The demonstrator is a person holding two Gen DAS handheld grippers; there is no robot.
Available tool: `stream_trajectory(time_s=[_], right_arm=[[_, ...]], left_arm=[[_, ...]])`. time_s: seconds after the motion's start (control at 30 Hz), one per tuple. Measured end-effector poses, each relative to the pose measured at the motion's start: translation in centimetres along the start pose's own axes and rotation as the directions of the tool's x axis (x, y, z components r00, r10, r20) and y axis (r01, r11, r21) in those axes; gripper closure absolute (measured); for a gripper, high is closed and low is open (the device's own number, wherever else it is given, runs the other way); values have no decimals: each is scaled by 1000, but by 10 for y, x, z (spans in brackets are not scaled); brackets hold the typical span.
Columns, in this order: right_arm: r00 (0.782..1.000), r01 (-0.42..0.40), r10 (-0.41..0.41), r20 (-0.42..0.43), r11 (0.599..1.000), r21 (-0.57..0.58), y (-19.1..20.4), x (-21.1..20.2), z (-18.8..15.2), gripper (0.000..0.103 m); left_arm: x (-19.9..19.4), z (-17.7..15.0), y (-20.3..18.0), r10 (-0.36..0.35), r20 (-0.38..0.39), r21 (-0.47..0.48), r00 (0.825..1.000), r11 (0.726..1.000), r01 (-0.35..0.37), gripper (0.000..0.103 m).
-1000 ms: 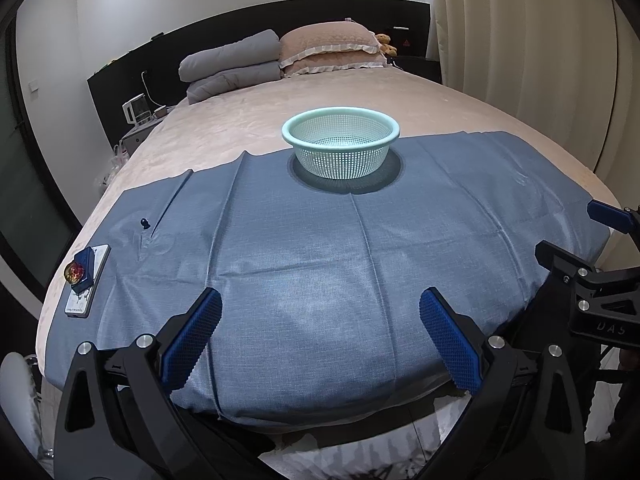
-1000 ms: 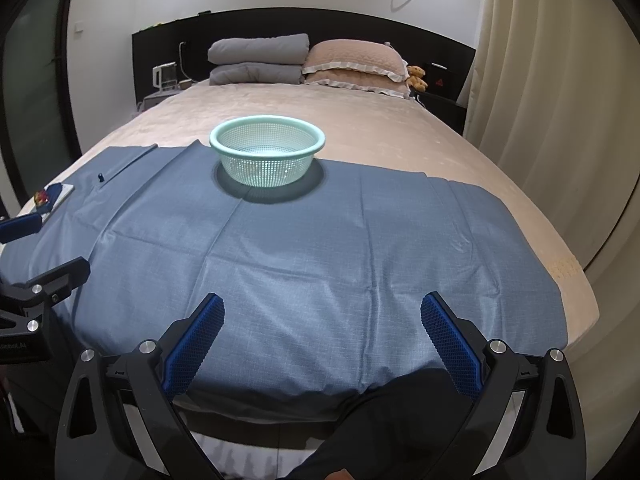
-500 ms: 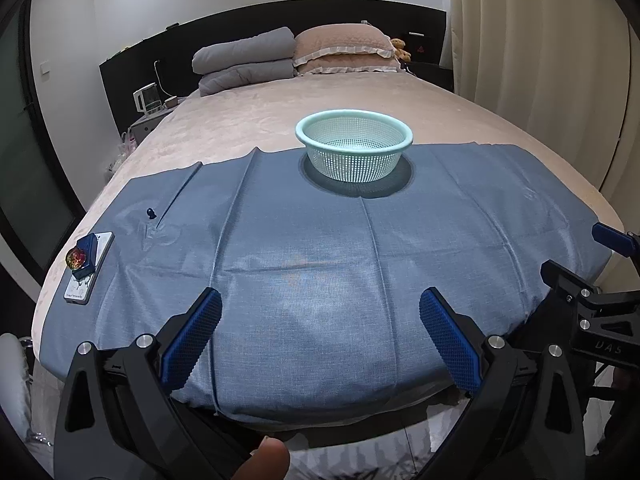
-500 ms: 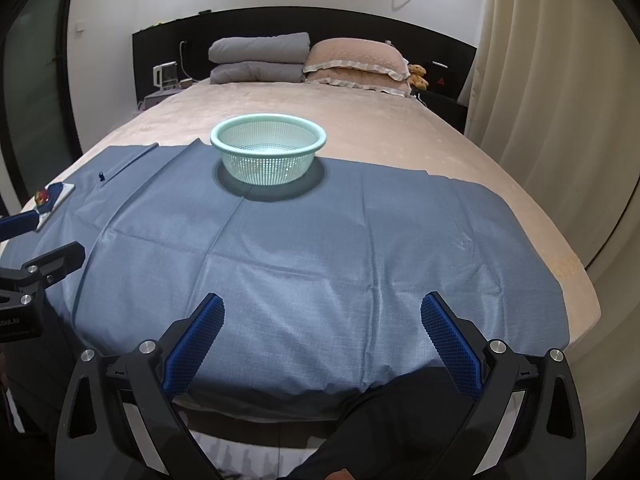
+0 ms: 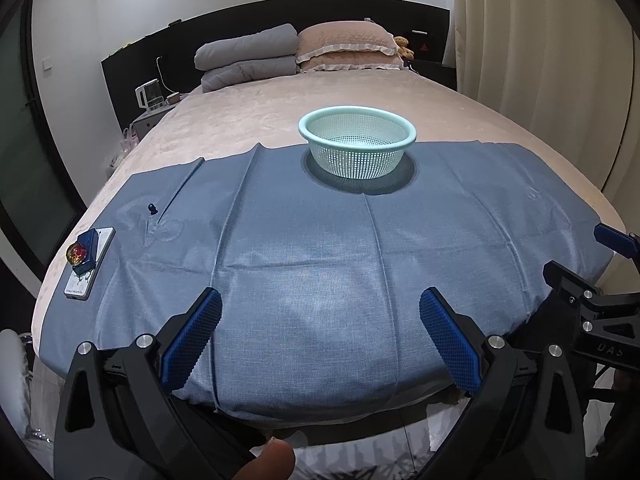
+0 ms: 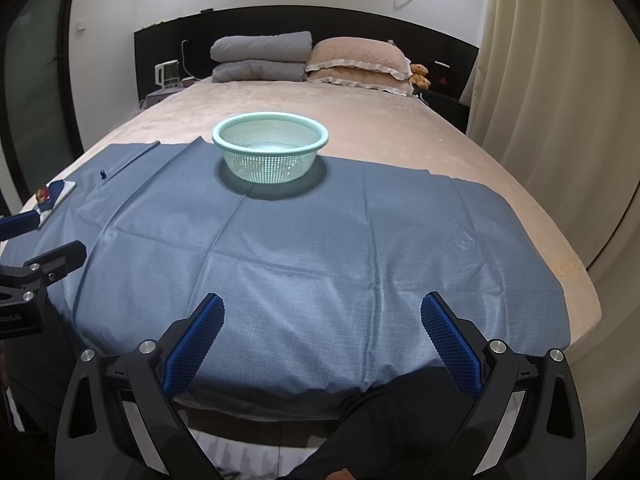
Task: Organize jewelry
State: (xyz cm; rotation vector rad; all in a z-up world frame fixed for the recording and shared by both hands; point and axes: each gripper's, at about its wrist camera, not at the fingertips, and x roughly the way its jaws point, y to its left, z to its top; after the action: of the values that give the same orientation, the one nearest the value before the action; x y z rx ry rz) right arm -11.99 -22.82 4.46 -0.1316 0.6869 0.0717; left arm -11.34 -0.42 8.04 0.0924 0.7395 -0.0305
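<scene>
A mint-green mesh basket (image 5: 357,147) stands at the far edge of a blue cloth (image 5: 328,264) on the bed; it also shows in the right wrist view (image 6: 270,151). At the cloth's left edge a red-gold round jewel (image 5: 77,252) sits on a small blue pad on a white card (image 5: 90,268). A small dark piece (image 5: 152,209) lies further back beside a thin chain. My left gripper (image 5: 320,334) is open and empty over the cloth's near edge. My right gripper (image 6: 322,340) is open and empty, to the right of the left one.
Grey folded quilts (image 5: 248,62) and pink pillows (image 5: 344,46) lie at the headboard. A nightstand with a kettle (image 5: 150,96) is at the back left. Curtains (image 5: 560,60) hang along the right. The bed's front edge is just below both grippers.
The left gripper has risen and turned slightly right, so the basket sits more central in its view. The right gripper has barely moved. Both stay open.
</scene>
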Motion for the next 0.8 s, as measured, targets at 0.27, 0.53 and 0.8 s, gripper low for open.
stream_trajectory(time_s=[0.27, 0.53, 0.8], right_arm=[[1000, -2, 2, -10, 1000, 2, -2, 3, 0, 8], [1000, -3, 3, -15, 1000, -3, -1, 5, -1, 8], [1000, -6, 6, -19, 1000, 0, -1, 6, -1, 8]], left_arm=[[0, 1, 3, 1, 2, -14, 1000, 1000, -1, 6], [2, -1, 1, 0, -11, 4, 1000, 1000, 0, 6], [4, -2, -1, -7, -21, 22, 1000, 1000, 8, 6]])
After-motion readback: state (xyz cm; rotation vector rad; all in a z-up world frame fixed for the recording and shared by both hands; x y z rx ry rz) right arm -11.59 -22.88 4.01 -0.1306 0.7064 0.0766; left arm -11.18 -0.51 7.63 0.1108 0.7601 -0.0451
